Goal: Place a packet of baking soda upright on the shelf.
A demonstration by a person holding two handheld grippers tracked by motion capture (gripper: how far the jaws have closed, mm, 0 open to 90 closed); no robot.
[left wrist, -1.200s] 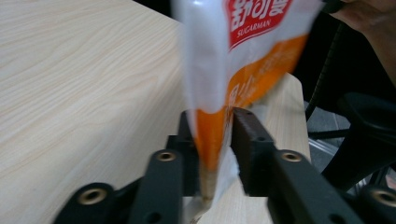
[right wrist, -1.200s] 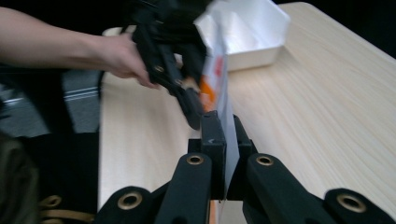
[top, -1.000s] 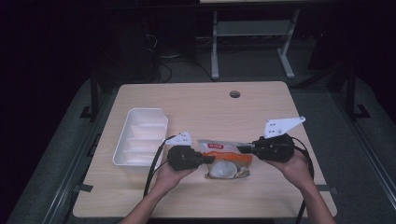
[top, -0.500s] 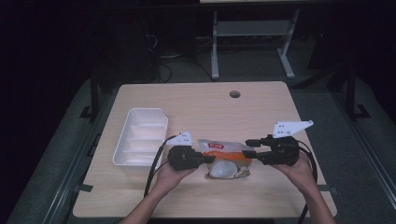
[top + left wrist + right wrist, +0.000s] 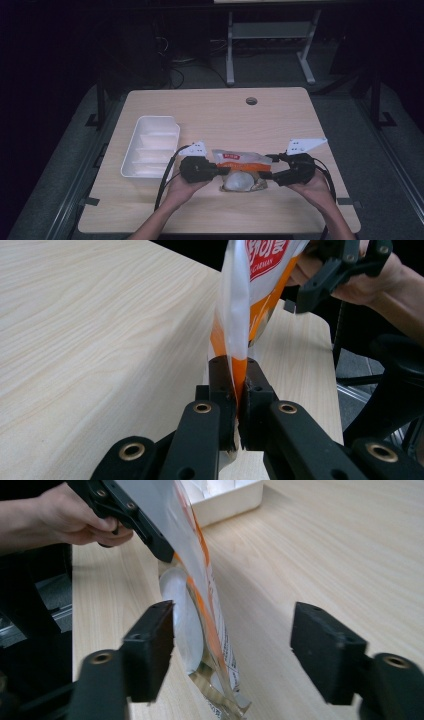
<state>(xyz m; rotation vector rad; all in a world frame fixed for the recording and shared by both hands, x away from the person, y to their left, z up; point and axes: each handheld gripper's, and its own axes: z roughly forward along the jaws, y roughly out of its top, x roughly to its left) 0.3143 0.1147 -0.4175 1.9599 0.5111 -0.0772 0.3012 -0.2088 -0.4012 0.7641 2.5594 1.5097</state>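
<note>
A plastic bag [image 5: 240, 167] printed orange and white, with a pale round thing inside, rests at the table's front middle. My left gripper [image 5: 224, 171] is shut on the bag's left edge; in the left gripper view the orange film [image 5: 239, 367] is pinched between the jaws [image 5: 239, 375]. My right gripper [image 5: 265, 167] is at the bag's right end. Its jaws have just been opening and now stand wide. In the right gripper view the bag [image 5: 200, 595] hangs between them [image 5: 232, 650], nearer the left jaw, with neither pad pressing on it.
A white tray [image 5: 150, 145] with compartments lies left of the bag, its corner also visible in the right gripper view [image 5: 225, 500]. The wooden table [image 5: 225, 115] has a round hole [image 5: 251, 101] near its far edge. Dark floor and a metal stand lie beyond.
My right gripper has sunk toward the table and its jaws have opened, letting go of the bag's right end. The left gripper has stayed in place, still shut on the bag.
</note>
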